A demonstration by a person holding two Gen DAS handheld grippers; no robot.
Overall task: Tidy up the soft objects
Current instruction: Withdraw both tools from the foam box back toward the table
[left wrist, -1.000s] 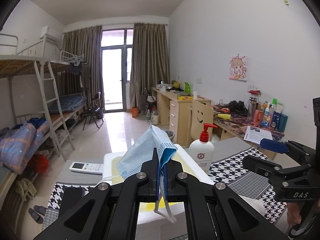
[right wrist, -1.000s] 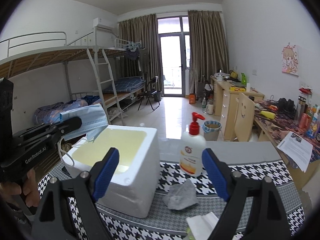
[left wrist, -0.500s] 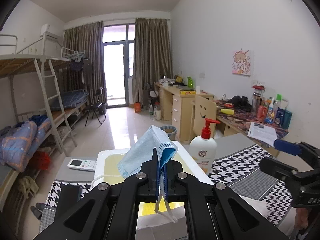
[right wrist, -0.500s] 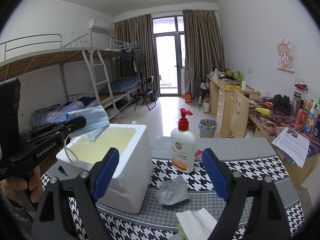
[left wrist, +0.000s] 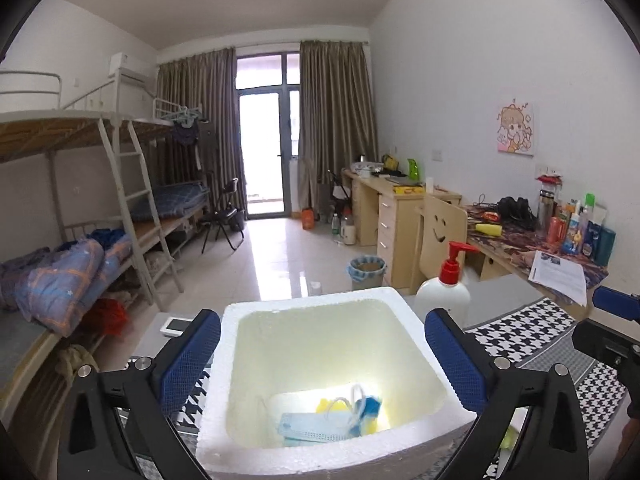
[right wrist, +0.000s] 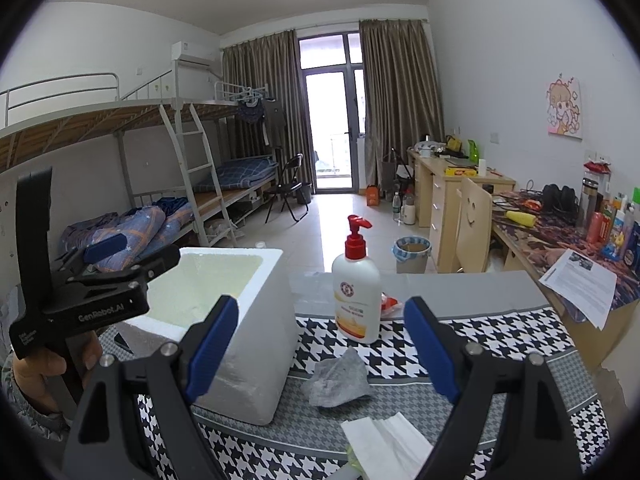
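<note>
Inside, one face mask (left wrist: 316,428).

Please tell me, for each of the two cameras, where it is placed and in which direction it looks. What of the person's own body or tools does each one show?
Left wrist: on the left gripper, over the foam box, looking down into it at the mask; its open fingers frame the view.
Right wrist: on the right gripper, facing the cloth, tissue and pump bottle; its open fingers show, and the left gripper with a hand.
Shared: box, bottle, checked table cover, the room behind.
</note>
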